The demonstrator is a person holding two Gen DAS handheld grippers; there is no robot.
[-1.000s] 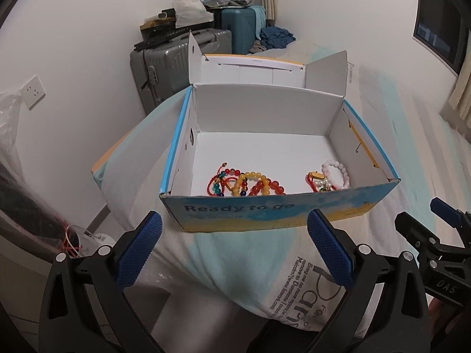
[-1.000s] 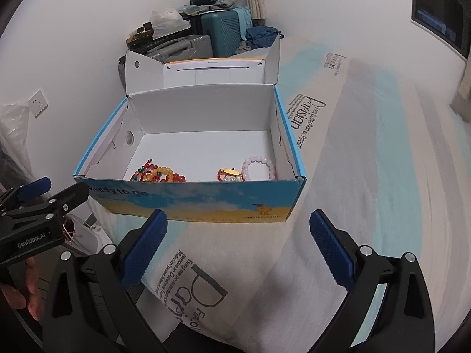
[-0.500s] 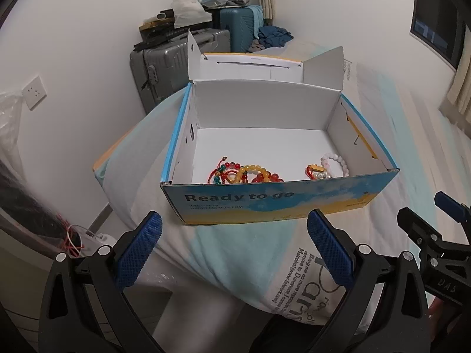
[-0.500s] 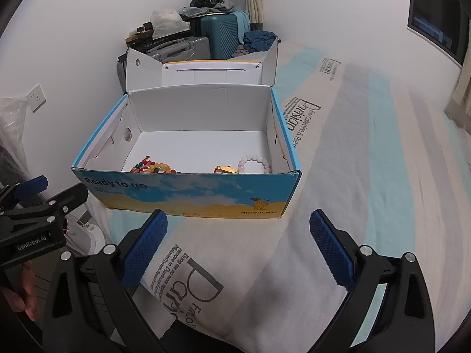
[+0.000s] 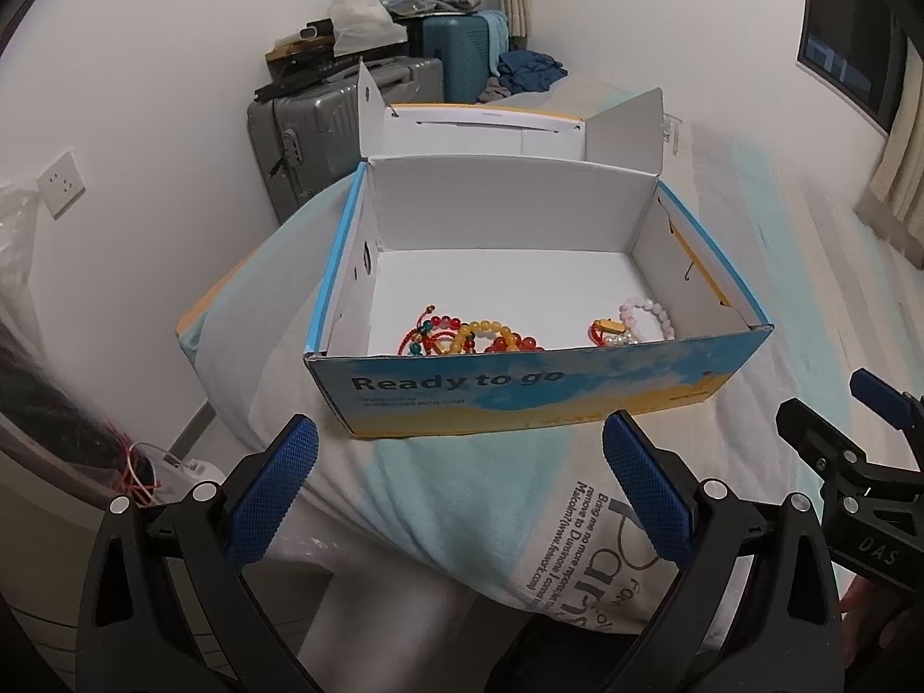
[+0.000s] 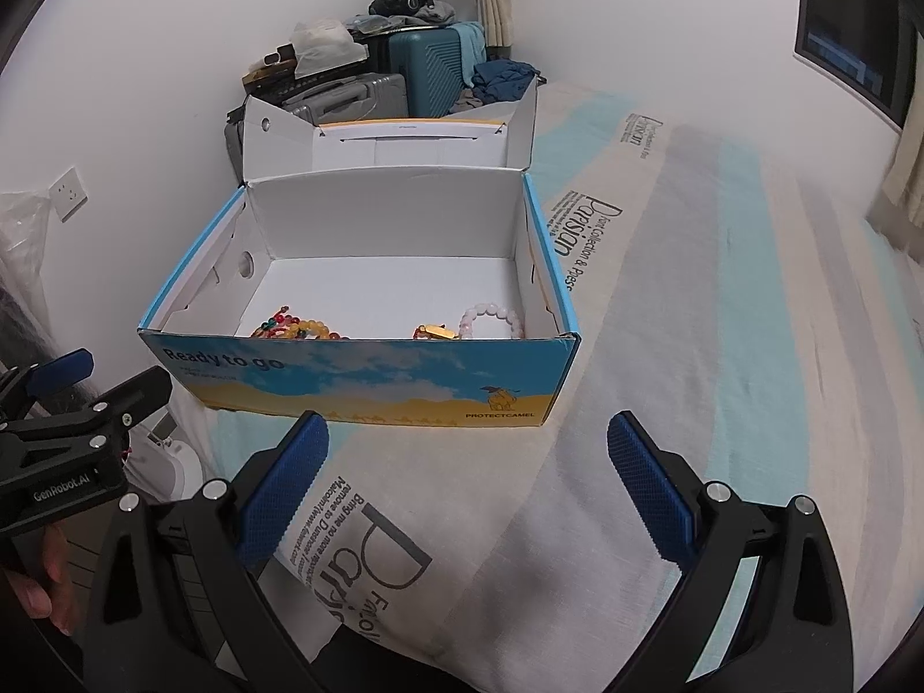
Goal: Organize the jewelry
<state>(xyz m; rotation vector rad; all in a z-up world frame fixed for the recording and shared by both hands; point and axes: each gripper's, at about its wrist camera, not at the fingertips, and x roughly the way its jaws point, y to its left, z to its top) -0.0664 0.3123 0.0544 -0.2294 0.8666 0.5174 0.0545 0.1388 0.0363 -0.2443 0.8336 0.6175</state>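
An open blue and yellow cardboard box (image 5: 520, 398) (image 6: 358, 387) stands on the bed, lid flipped back. Inside near its front wall lie a tangle of red, yellow and green bead bracelets (image 5: 470, 338) (image 6: 297, 328), a small gold piece with red cord (image 5: 607, 330) (image 6: 436, 332) and a pale pink bead bracelet (image 5: 649, 315) (image 6: 491, 317). My left gripper (image 5: 460, 491) is open and empty, in front of the box. My right gripper (image 6: 466, 485) is open and empty, in front of the box's right corner. Each gripper shows at the edge of the other's view.
The bed is covered with a striped printed sheet (image 6: 722, 346). Grey (image 5: 323, 121) and teal (image 5: 456, 52) suitcases with piled clothes stand beyond the bed's far corner. The bed's left edge drops off by a white wall with a socket (image 5: 60, 185).
Both grippers have drawn back and lower from the box, so less of the jewelry shows over its front wall. Both stay open.
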